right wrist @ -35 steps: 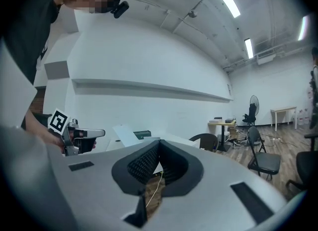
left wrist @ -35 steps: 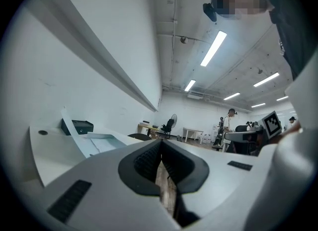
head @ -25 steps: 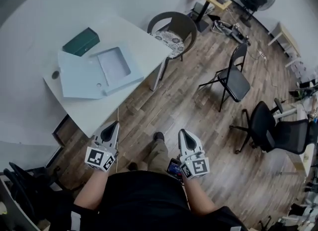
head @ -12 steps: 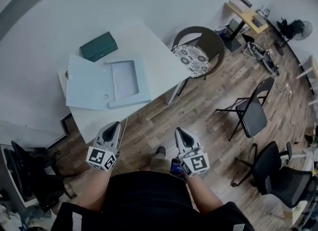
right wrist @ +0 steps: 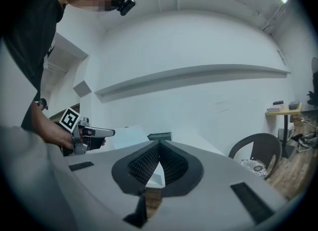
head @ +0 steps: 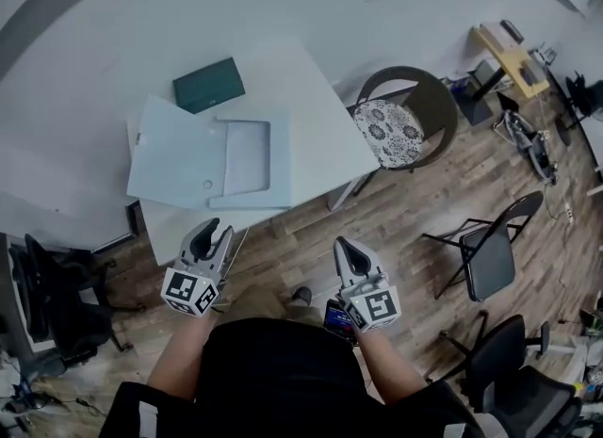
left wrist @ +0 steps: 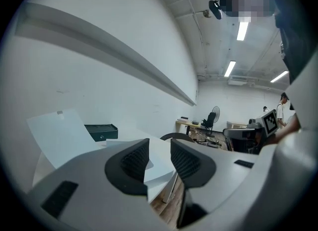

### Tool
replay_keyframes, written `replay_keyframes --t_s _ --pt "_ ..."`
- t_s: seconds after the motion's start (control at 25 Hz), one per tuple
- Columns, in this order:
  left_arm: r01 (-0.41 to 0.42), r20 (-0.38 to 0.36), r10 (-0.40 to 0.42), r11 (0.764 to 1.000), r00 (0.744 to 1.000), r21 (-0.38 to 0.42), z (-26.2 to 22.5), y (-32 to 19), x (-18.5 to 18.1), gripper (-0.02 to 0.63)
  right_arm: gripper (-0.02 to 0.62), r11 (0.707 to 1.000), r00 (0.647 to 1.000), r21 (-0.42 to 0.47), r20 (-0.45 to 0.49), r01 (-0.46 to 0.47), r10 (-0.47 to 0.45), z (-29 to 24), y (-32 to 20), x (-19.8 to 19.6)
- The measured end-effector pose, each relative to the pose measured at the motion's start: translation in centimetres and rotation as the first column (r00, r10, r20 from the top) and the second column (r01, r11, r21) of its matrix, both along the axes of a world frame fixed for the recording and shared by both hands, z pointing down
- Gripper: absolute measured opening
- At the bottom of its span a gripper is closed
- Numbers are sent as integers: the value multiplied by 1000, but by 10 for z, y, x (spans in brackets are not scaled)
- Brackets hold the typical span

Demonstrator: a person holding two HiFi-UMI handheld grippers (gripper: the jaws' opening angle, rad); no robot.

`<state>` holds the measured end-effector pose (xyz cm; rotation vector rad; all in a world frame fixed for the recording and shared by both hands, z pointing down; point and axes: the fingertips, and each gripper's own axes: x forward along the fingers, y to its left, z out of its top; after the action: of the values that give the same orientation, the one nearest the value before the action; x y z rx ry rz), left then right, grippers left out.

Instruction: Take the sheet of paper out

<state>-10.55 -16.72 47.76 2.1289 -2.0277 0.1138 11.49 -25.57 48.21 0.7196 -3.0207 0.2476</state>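
Paper (head: 243, 155), seemingly the pale sheet in the right half of the open blue folder (head: 174, 158), is lying on the white table (head: 316, 130), with a green box (head: 208, 84) near the folder's far edge. Left gripper (head: 217, 233) is hovering just short of the table's near edge, its jaws opening with nothing between them. Right gripper (head: 345, 246) is hanging over the wooden floor (head: 415, 229), jaws pressed together and empty.

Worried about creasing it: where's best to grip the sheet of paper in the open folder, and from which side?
Probably its near edge, coming from the person's side of the table, where the left gripper is, jaws opening and empty. The sheet of paper lies flat in the open folder, so only an edge can be pinched.
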Motion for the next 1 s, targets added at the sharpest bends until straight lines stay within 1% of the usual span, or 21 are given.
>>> replay_keyframes --t_s 0.16,0.28,0.44,0.6,0.76,1.0 --pt "19 -11 -19 1000 1000 -25 5 -9 -12 132 11 999 999 -22 -18 37 -37 13 -16 -12" --pt "26 -42 -28 998 999 -54 9 -16 -31 132 11 998 998 -28 -19 61 -62 18 -29 -29" --pt "40 -98 -50 994 994 -101 16 -32 -63 132 11 995 994 -28 -48 98 -99 24 -48 -48" --pt "32 -154 -57 986 986 -163 20 -58 -92 132 11 994 991 -21 -74 110 -111 23 -82 -63" --pt "4 -169 -50 965 984 -262 34 -86 -116 132 11 992 988 -18 -87 125 -127 22 -123 -91" --pt "-74 -251 -22 929 968 -364 62 -118 -141 132 11 985 980 -19 -98 170 -171 18 -163 -152"
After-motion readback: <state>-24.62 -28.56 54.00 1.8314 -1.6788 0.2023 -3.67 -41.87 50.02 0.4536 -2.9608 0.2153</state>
